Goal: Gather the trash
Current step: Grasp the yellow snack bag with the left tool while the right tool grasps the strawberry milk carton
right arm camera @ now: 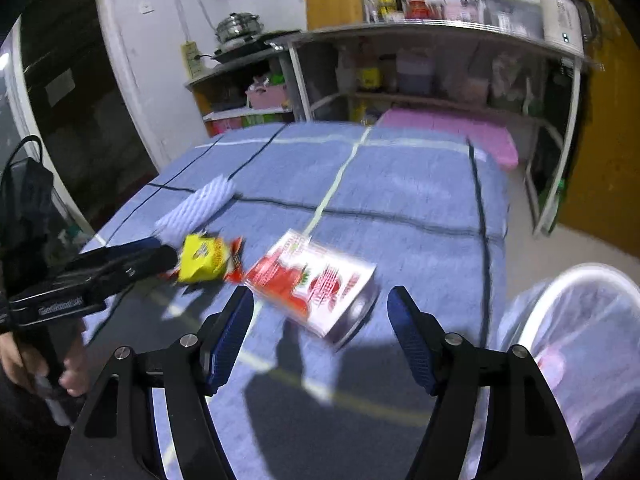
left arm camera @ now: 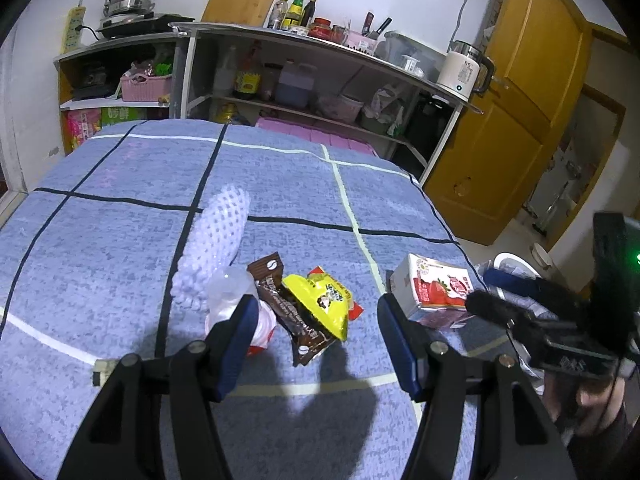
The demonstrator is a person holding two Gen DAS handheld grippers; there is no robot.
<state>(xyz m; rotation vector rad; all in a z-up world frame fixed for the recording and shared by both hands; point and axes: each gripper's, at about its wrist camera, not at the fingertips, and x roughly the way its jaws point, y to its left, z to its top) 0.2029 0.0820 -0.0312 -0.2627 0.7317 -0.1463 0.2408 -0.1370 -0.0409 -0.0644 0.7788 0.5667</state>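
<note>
1. The juice carton (right arm camera: pixel 316 284) lies flat on the blue-covered bench (right arm camera: pixel 400 192), just ahead of my right gripper (right arm camera: pixel 320 336), which is spread wide and empty.
2. The yellow wrapper (left arm camera: pixel 320 300) sits before my left gripper (left arm camera: pixel 316 344), also wide and empty.
3. I judge I'm lining up pickups; next I lower, close, then carry to the lined bin (right arm camera: pixel 580 320).

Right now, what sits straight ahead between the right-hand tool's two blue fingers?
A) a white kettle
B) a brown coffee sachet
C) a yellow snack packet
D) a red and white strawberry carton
D: in the right wrist view the strawberry carton lies on the blue blanket just beyond the open right gripper; the yellow packet lies off to its left, by the other tool.
</note>
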